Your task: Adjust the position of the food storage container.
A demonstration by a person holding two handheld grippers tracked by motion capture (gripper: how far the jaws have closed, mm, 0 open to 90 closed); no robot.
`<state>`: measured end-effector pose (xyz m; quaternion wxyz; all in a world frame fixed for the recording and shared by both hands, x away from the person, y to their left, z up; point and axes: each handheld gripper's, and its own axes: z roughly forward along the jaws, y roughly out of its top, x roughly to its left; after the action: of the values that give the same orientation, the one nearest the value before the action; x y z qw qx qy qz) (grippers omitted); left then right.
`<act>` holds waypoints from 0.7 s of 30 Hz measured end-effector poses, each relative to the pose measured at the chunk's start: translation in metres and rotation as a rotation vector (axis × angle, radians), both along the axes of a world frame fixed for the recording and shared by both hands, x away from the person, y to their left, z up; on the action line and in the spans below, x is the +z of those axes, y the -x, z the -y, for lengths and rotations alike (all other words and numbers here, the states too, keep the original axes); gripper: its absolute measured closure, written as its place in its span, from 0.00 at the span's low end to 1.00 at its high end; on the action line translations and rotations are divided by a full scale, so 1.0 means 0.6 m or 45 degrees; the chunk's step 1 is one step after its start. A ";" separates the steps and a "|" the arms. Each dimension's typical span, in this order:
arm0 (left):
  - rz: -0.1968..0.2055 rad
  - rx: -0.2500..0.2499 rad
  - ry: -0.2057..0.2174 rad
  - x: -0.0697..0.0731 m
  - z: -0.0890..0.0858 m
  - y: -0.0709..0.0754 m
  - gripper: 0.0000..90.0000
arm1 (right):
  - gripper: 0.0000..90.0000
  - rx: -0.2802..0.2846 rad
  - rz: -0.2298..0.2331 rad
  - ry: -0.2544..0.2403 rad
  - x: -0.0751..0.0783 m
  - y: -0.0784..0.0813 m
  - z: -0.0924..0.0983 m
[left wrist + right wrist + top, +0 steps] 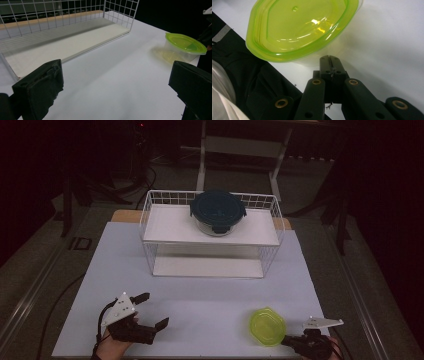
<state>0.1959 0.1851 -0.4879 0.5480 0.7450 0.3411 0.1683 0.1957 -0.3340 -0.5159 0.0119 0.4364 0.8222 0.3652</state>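
The right tool [329, 60], pressed together, meets the green-lidded container [299, 27], whose clear body is half hidden.

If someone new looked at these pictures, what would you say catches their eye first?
Probably the lime-green lidded container at the table's near right edge, with the right tool shut right beside it. Next comes the white wire rack farther back, carrying a dark-lidded glass bowl on its upper shelf.
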 end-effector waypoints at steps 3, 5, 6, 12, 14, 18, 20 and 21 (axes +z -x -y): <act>0.001 0.002 -0.002 0.001 -0.001 0.000 0.00 | 1.00 0.019 -0.001 0.001 0.002 -0.004 -0.009; -0.003 0.004 0.002 0.001 -0.001 0.000 0.00 | 1.00 0.034 0.001 0.001 0.003 -0.007 -0.015; -0.001 0.004 -0.001 0.001 -0.002 0.000 0.00 | 1.00 0.042 -0.001 0.008 0.003 -0.008 -0.020; -0.004 0.006 0.002 0.000 -0.003 -0.001 0.00 | 1.00 0.087 -0.002 0.013 0.004 -0.018 -0.042; -0.002 0.003 0.004 0.000 -0.003 -0.001 0.00 | 1.00 0.103 -0.003 0.020 0.004 -0.021 -0.051; -0.005 0.002 0.002 0.000 -0.003 -0.001 0.00 | 1.00 0.130 0.004 0.017 0.006 -0.027 -0.066; -0.004 0.003 0.000 0.000 -0.003 -0.001 0.00 | 1.00 0.132 0.004 0.017 0.008 -0.031 -0.071; -0.004 0.002 0.000 0.000 -0.004 -0.001 0.00 | 1.00 0.134 0.003 0.009 0.008 -0.033 -0.074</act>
<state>0.1965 0.1872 -0.4878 0.5476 0.7449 0.3424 0.1676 0.2156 -0.2897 -0.5109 -0.0047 0.3922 0.8453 0.3628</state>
